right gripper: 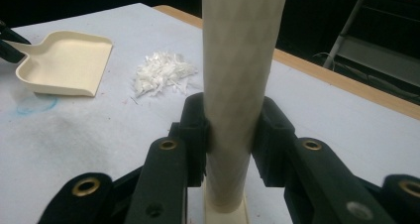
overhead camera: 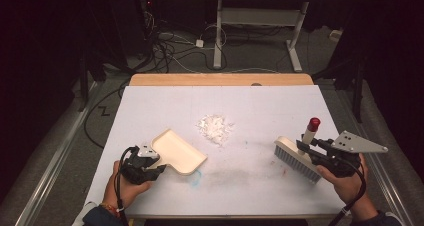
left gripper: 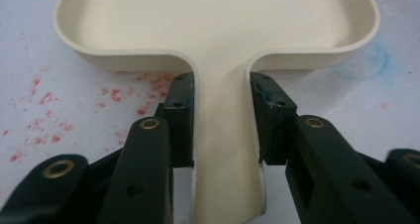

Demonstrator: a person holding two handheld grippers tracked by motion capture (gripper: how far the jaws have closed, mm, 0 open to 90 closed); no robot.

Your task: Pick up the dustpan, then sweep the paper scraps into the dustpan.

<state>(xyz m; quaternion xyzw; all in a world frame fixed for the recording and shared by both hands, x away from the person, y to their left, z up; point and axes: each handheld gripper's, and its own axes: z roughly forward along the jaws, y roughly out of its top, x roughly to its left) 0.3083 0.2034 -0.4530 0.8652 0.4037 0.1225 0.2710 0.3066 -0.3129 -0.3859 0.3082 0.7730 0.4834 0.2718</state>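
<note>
A cream dustpan lies on the white table at the front left, and my left gripper is shut on its handle. At the right, my right gripper is shut on the pale handle of a brush with grey bristles and a red cap. The bristles rest near the table surface. A small heap of white shreds lies in the middle of the table between the two tools. In the right gripper view the shreds sit just right of the dustpan.
The table cover carries faint red specks and a blue smudge by the dustpan. A wooden table edge runs along the back. Beyond it stand a desk frame and floor cables.
</note>
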